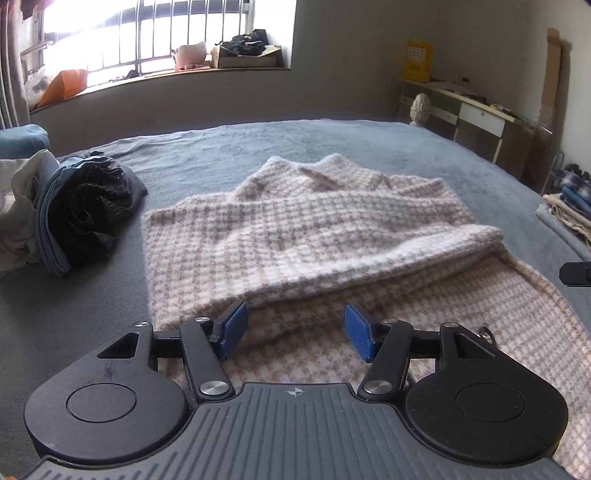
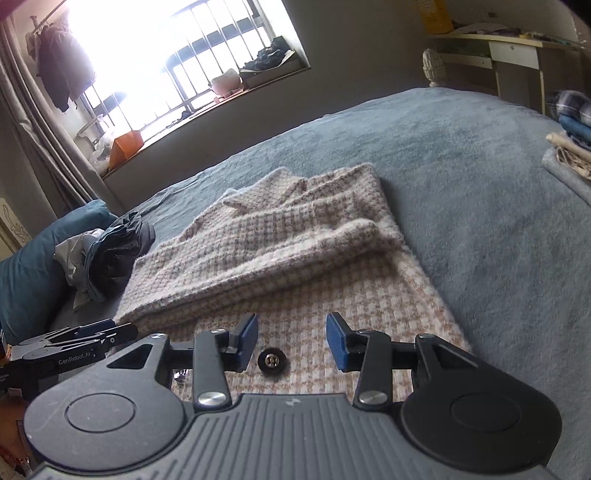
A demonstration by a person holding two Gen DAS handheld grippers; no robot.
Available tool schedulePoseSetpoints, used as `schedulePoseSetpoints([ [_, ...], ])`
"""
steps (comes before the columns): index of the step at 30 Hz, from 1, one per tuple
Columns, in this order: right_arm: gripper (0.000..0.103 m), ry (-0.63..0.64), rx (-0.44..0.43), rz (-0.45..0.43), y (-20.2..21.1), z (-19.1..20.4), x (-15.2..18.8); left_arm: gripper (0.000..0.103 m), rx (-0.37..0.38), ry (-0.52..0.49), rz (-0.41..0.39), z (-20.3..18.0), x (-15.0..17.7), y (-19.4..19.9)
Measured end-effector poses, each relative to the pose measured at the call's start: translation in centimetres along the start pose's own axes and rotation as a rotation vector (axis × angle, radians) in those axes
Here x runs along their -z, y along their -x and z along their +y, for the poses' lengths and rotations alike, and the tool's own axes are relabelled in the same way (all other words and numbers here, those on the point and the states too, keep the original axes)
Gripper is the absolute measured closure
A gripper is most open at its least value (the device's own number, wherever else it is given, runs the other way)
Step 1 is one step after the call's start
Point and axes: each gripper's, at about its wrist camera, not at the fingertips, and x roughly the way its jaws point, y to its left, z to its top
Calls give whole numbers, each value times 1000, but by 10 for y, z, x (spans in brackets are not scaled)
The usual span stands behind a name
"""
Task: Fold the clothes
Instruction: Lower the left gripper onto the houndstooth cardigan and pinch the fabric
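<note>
Two edges of the houndstooth garment [image 1: 303, 229] are being cut off: its near hem is being hidden under the left gripper [image 1: 295, 332], and in the right wrist view under the right gripper [image 2: 291, 341]. Glare from the barred window [image 1: 147, 33] is washing out the sill. The cream-and-tan woolly garment, perhaps a coat, is being shown lying on the grey-blue bed cover [image 1: 332, 144], partly folded, one thick layer being doubled over across the middle. Its long axis is being seen running from the grippers toward the window wall. A dark button [image 2: 273, 363] is being seen between the right fingers. Both pairs of jaws are being held apart, nothing being clasped. A bundle of dark clothes [image 1: 85, 214] is lying just beside the garment's left edge.
</note>
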Motion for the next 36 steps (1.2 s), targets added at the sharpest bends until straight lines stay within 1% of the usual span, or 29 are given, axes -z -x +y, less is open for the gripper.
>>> schedulePoseSetpoints([
  [4,60,88,10,-7,-37,22,-28,44,-21,11,-53,20,-15,-22],
  [8,60,212,6,-38,-83,52,-56,44,-46,-16,-110,37,-42,-53],
  [9,60,228,-5,-42,-95,58,-62,44,-39,-14,-125,42,-51,-61],
  [12,61,260,-30,-53,-137,75,-78,41,30,22,-138,58,-77,-88],
  [13,61,264,-43,-57,-151,78,-82,39,54,46,-132,63,-86,-100],
  [15,62,251,-33,-82,-178,79,-89,39,78,78,-118,73,-100,-123],
  [18,63,189,-34,-125,-210,67,-101,39,90,105,-77,81,-116,-157],
  [20,63,135,-51,-143,-229,57,-112,39,134,161,-44,88,-125,-179],
  [23,63,87,-78,-128,-258,49,-127,39,184,278,3,96,-136,-208],
  [25,66,54,-81,-72,-280,44,-129,39,212,359,34,101,-141,-228],
  [26,67,54,-73,-39,-291,43,-127,39,229,386,59,103,-143,-238],
  [27,67,56,-64,-26,-298,40,-121,39,233,407,81,103,-145,-247],
  [28,67,51,-63,-36,-301,38,-115,39,231,415,95,103,-147,-255],
  [31,67,68,-61,-68,-300,38,-105,40,253,397,129,96,-151,-272],
  [33,67,67,-64,-70,-301,37,-104,41,254,409,122,92,-151,-277],
  [34,67,66,-66,-71,-302,37,-103,47,260,415,116,90,-151,-279],
  [35,67,66,-67,-71,-303,37,-103,63,264,422,111,89,-151,-282],
  [36,67,72,-71,-73,-303,38,-102,71,270,448,113,89,-149,-283],
])
